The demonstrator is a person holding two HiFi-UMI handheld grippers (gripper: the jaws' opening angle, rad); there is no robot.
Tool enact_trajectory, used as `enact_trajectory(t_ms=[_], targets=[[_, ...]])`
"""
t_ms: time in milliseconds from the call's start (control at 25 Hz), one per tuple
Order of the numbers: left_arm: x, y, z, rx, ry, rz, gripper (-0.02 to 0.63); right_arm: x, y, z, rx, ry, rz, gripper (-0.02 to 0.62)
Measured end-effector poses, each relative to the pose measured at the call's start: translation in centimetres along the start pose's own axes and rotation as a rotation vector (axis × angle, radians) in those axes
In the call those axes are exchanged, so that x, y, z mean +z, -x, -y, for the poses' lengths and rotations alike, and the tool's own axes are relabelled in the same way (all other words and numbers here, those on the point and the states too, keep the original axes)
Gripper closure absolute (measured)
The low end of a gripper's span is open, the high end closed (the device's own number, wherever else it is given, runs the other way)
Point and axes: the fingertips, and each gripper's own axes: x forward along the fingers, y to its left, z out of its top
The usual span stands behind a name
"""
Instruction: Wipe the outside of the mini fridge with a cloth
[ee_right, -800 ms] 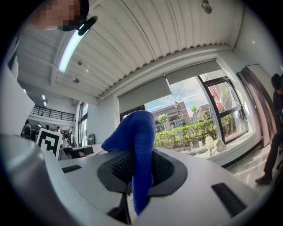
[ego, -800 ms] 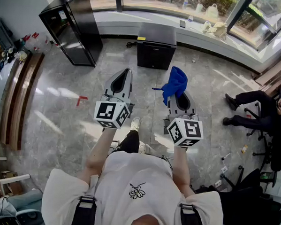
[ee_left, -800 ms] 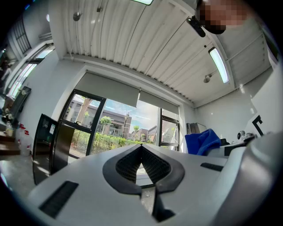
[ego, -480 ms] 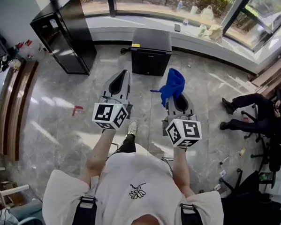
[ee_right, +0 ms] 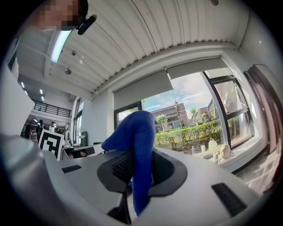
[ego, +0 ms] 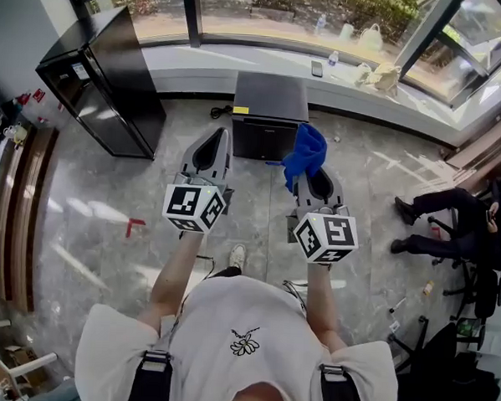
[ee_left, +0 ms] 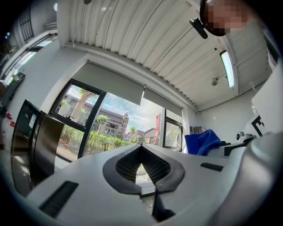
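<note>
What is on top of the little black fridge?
The top of the mini fridge looks bare; only a small yellow label shows at its front edge. The blue cloth in the right hand-held gripper covers its front right corner.

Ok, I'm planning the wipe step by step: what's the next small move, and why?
Probably step in and lower the right gripper toward the mini fridge. Its jaws clamp the blue cloth, but the fridge stands ahead on the floor, and the right gripper view shows only ceiling and windows, so the cloth likely isn't touching it.
</note>
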Motion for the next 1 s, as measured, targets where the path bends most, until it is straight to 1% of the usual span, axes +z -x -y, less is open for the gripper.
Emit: enact_trajectory(t_ms=[160,360,480,560,720,880,1000], targets=[[-0.8,-4.0,-2.6,-0.025,-0.02,-0.031,0.601,0.0,-4.3,1.5,-0.03,-0.013,-0.012,0.515],[-2.3,-7.8,-4.8,-0.031,-0.009,-0.058,0.601,-0.8,-7.9,4.1,-0.069,-0.036,-0.041,0.515],[-3.6,-9.4,-5.4,-0.029,-0.006,-0.079,0.601,-1.6,-9.4,5.6,-0.077,-0.048,-0.058,0.515],[-4.1,-10.8,-5.6,-0.022,-0.007,-0.081,0.601,-1.9,-10.6,6.7,-0.069,-0.052,-0.059,0.514],[-4.2,-14.0,-6.2,0.006,-0.026,-0.061,0.601,-1.4,-14.1,8.7,-0.023,-0.052,-0.039,0.515],[-4.6,-17.7,-6.4,0.035,-0.042,-0.062,0.601,-0.7,-17.1,11.1,0.02,-0.045,-0.025,0.515],[-4.3,-20.7,-6.5,0.043,-0.046,-0.059,0.601,0.3,-19.3,12.6,0.034,-0.041,-0.012,0.515]])
